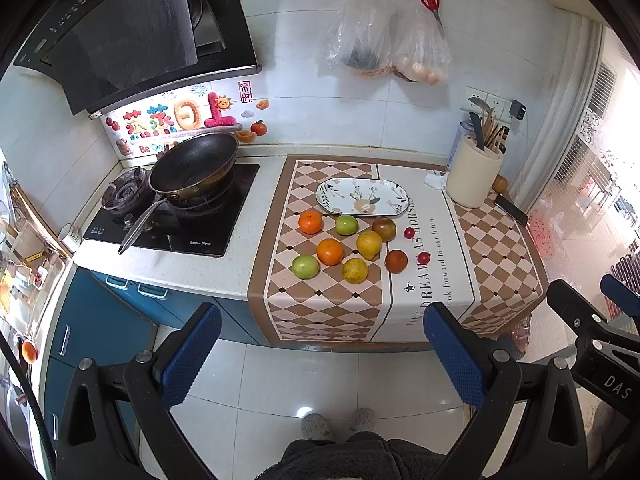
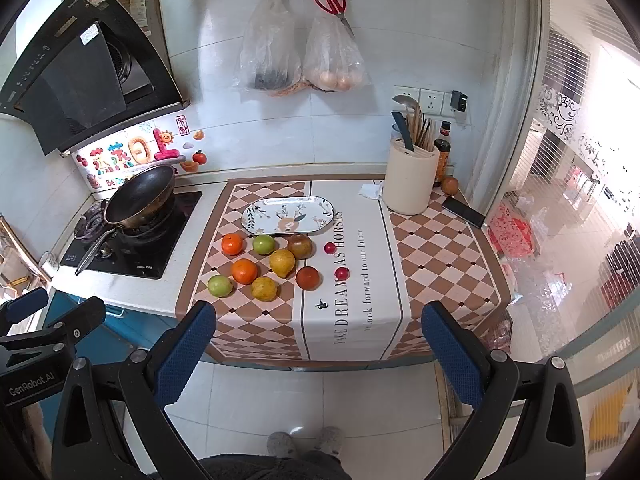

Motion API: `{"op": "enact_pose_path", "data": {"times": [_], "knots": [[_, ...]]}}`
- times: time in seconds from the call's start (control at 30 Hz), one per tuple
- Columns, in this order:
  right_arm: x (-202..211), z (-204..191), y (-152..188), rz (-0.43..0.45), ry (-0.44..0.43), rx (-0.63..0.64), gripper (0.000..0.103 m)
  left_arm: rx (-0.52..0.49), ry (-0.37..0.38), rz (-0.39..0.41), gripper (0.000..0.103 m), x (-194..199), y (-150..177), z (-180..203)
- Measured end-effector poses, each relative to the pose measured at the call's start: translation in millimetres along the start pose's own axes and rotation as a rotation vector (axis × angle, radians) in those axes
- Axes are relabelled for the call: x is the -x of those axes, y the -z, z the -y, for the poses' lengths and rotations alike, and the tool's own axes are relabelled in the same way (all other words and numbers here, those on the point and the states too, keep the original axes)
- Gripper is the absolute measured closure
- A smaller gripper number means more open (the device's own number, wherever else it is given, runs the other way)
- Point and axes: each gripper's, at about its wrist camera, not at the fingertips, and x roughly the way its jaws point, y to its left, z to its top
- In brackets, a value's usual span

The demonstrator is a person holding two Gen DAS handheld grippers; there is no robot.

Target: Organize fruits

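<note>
Slippers (image 2: 306, 442) on the tiled floor nearest, at the bottom edge of both views. Left gripper (image 1: 322, 354) held over the floor short of the bench, jaws released wide, nothing between them. Right gripper (image 2: 318, 354) the same: jaws spread, empty, level with the bench front edge.

Bench (image 2: 136, 286) covered by a checked cloth (image 2: 440, 276) with printed lettering, hanging over the front edge. Fruit loose on the cloth, in a cluster left of the lettering. Front row: green fruit (image 2: 219, 285), yellow fruit (image 2: 264, 289), dark red-brown fruit (image 2: 308, 278), small red fruit (image 2: 342, 273). Middle: orange (image 2: 244, 271), pear-shaped yellow fruit (image 2: 282, 263). Back row: second orange (image 2: 232, 243), second green fruit (image 2: 264, 244), brownish fruit (image 2: 300, 245), second small red fruit (image 2: 329, 247). Most stand apart; the pear-shaped one and the brownish one nearly touch.

Oval patterned plate (image 2: 287, 215) just behind the back row, nothing on it.

Beyond, right: cream utensil holder (image 2: 411, 182), phone (image 2: 463, 211) lying flat near it. Left: black hob with a dark pan (image 2: 140, 196) on a burner. On the wall, two plastic bags (image 2: 300, 56) and red scissors (image 2: 330, 0) hang from a rail.
</note>
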Motion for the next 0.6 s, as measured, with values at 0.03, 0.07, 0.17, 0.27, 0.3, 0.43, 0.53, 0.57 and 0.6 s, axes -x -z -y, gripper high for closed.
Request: {"op": "enact_pose_path", "data": {"times": [0.03, 0.07, 0.17, 0.27, 0.3, 0.43, 0.53, 0.57, 0.6], "knots": [[-0.3, -0.9, -0.5, -0.001, -0.002, 0.001, 0.0, 0.001, -0.001, -0.001, 0.0, 1.0, -1.3, 0.0], [-0.6, -0.3, -0.4, -0.001, -0.005, 0.001, 0.0, -0.001, -0.001, 0.002, 0.0, 0.1, 0.4, -0.3], [-2.1, 0.5, -1.6, 0.0, -0.012, 0.0, 0.0, -0.001, 0.0, 0.002, 0.0, 0.1, 0.6, -0.8], [-4.4, 4.0, -1.0, -0.001, -0.015, -0.002, 0.0, -0.001, 0.001, 0.002, 0.0, 0.6, 0.6, -1.6], [-5.3, 4.7, -1.3, -0.001, -0.017, -0.005, 0.0, -0.001, 0.002, 0.003, 0.0, 0.1, 1.3, -1.8], [-14.3, 12.8, -4.7, -0.001, -0.026, -0.028, 0.0, 0.016, -0.02, 0.018, 0.0, 0.8, -1.2, -5.2], [-31.1, 20.1, -6.8, 0.039, -0.048, -0.033, 0.0, 0.051, -0.079, 0.063, 0.0, -4.6, -6.9, -11.7], [-39.9, 21.9, -7.7, 0.04, -0.054, -0.03, 0.0, 0.061, -0.111, 0.089, 0.0, -6.8, -8.3, -14.8], [-52.9, 23.7, -7.7, 0.031, -0.064, -0.032, 0.0, 0.066, -0.152, 0.101, 0.0, -12.1, -8.8, -16.4]]}}
